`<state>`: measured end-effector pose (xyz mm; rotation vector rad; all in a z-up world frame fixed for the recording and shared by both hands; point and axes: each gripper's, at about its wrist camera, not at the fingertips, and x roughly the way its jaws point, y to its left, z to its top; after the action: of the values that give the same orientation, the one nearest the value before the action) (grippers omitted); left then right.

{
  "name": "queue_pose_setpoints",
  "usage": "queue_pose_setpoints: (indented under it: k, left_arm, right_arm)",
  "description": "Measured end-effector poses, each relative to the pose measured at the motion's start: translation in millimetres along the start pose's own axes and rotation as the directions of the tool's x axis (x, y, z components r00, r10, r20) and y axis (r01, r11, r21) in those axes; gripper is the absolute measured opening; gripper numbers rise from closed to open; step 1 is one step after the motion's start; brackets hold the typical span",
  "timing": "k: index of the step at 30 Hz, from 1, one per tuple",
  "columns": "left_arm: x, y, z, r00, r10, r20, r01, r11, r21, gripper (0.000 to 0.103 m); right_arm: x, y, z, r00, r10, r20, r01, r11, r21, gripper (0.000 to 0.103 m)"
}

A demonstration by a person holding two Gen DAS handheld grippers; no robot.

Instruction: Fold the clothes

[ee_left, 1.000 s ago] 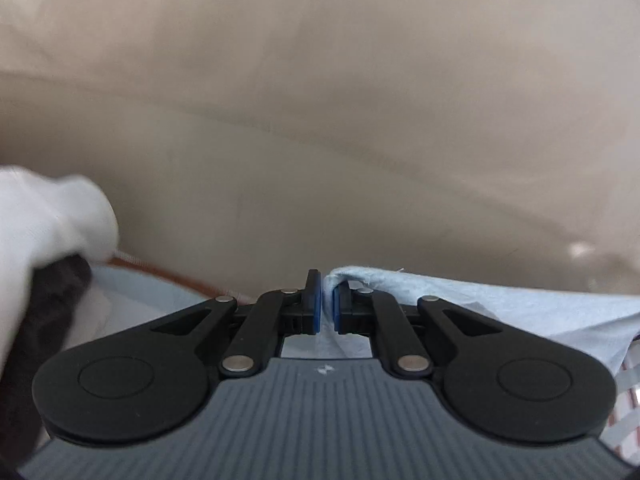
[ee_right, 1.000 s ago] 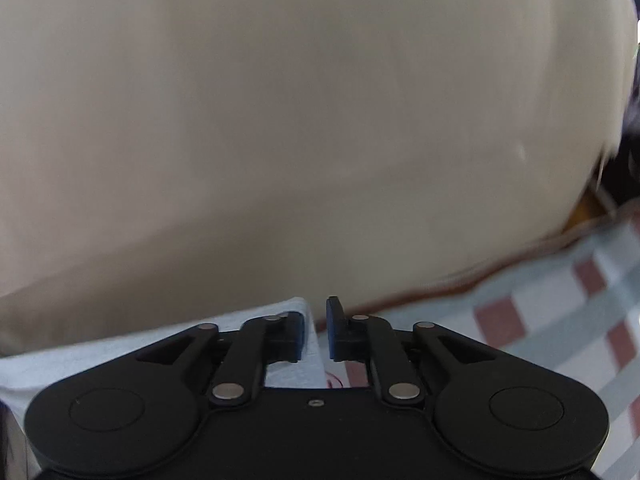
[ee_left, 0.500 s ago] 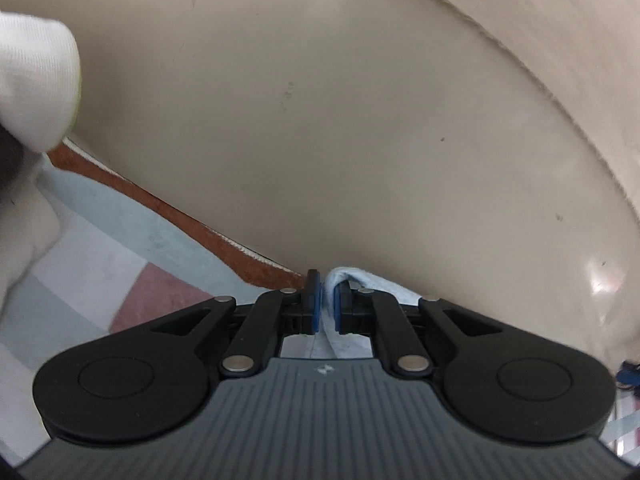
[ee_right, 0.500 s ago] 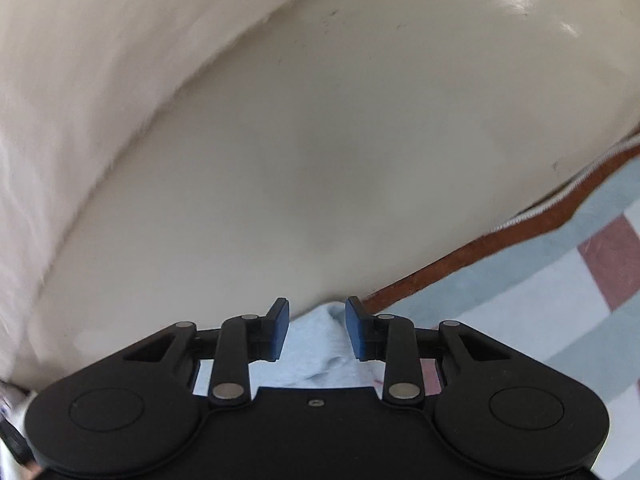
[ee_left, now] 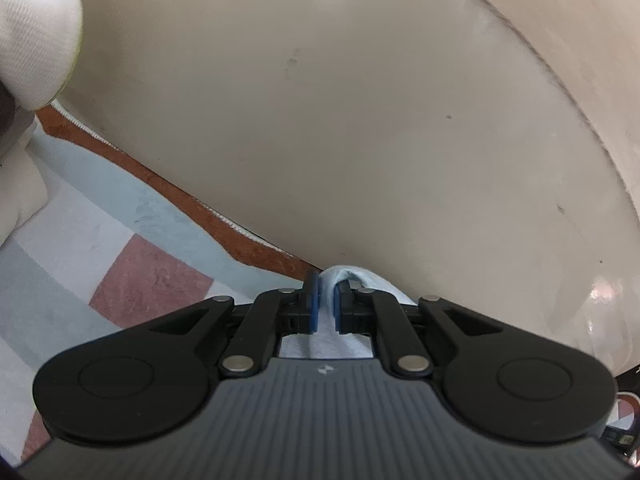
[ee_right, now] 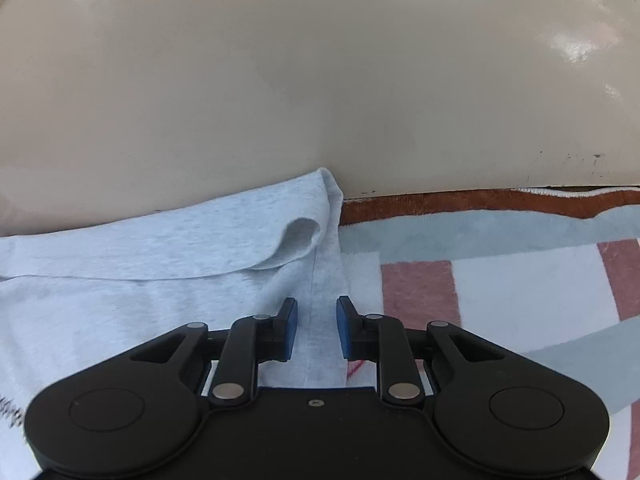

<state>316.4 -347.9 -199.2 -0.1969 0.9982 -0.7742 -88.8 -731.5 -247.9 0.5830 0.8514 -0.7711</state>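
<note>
A light blue garment (ee_right: 160, 248) lies flat on a checked blanket (ee_right: 500, 280), its top edge folded over with a small curl near the corner. My right gripper (ee_right: 317, 328) hovers just over the garment's right edge. Its jaws are closing, the cloth lies flat beneath the gap, and the pads do not press on it. In the left wrist view my left gripper (ee_left: 328, 300) is shut on a pinched fold of the same garment (ee_left: 348, 276), low over the blanket (ee_left: 80, 240).
A smooth cream panel (ee_right: 320, 80) rises right behind the blanket's brown border (ee_right: 480, 200) and fills the upper part of both views (ee_left: 360, 120). A white cloth bundle (ee_left: 32, 32) sits at the top left of the left wrist view.
Both grippers sank toward the blanket. The right jaws spread and let the garment corner go, so it now lies flat. The left gripper kept its pinch.
</note>
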Motion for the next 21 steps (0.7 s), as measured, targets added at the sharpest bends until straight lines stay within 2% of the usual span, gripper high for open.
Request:
queue_pose_setpoints:
  k: [1, 2, 3, 6, 9, 11, 12, 14, 17, 18, 21]
  left_arm:
    - [-2, -2, 0, 1.0, 0.0, 0.0, 0.0, 1.0, 0.003, 0.006]
    - [-4, -3, 0, 1.0, 0.001, 0.001, -0.001, 1.0, 0.007, 0.006]
    - [-6, -4, 0, 1.0, 0.0, 0.002, 0.0, 1.0, 0.009, 0.006]
    - [-12, -1, 6, 1.0, -0.016, 0.018, 0.016, 1.0, 0.009, 0.007]
    - [-11, 3, 8, 0.999, -0.022, 0.023, 0.023, 1.0, -0.013, 0.007]
    - [-6, 7, 6, 1.0, -0.019, 0.021, 0.02, 0.999, -0.038, 0.011]
    - [-4, 8, 4, 1.0, -0.02, 0.019, 0.02, 0.999, -0.045, 0.013]
    - [-4, 7, -2, 1.0, -0.019, 0.016, 0.02, 0.999, -0.038, 0.025]
    - [-19, 10, -2, 0.994, -0.049, 0.096, 0.05, 0.999, -0.017, 0.034]
    - [-26, 11, -2, 0.989, -0.062, 0.131, 0.063, 0.998, -0.007, 0.036]
    - [-42, 13, 0, 0.982, -0.069, 0.178, 0.067, 0.998, 0.015, 0.041]
  right_arm:
    - [1, 5, 1, 1.0, -0.01, 0.016, 0.011, 1.0, -0.023, 0.021]
    - [1, 10, 2, 0.999, -0.028, 0.018, 0.029, 0.998, -0.05, 0.001]
    - [0, 15, 3, 0.999, -0.045, 0.023, 0.047, 0.996, -0.075, 0.001]
    - [-21, 17, 6, 0.99, -0.084, 0.115, 0.096, 0.99, -0.103, 0.0]
    - [-38, 1, 12, 0.981, -0.126, 0.151, 0.134, 0.99, -0.045, 0.0]
    - [-46, -11, 16, 0.968, -0.174, 0.183, 0.178, 0.984, -0.004, 0.0]
    - [-49, -19, 19, 0.968, -0.171, 0.186, 0.169, 0.985, 0.026, 0.0]
    - [-50, -33, 21, 0.981, -0.097, 0.168, 0.085, 0.994, 0.076, 0.0]
    - [-41, -33, 16, 0.992, 0.015, 0.128, -0.028, 0.994, 0.106, 0.002]
    - [-37, -29, 13, 0.992, 0.037, 0.117, -0.049, 0.994, 0.099, 0.008]
    - [-29, -22, -5, 0.997, 0.061, 0.056, -0.064, 0.996, 0.062, 0.009]
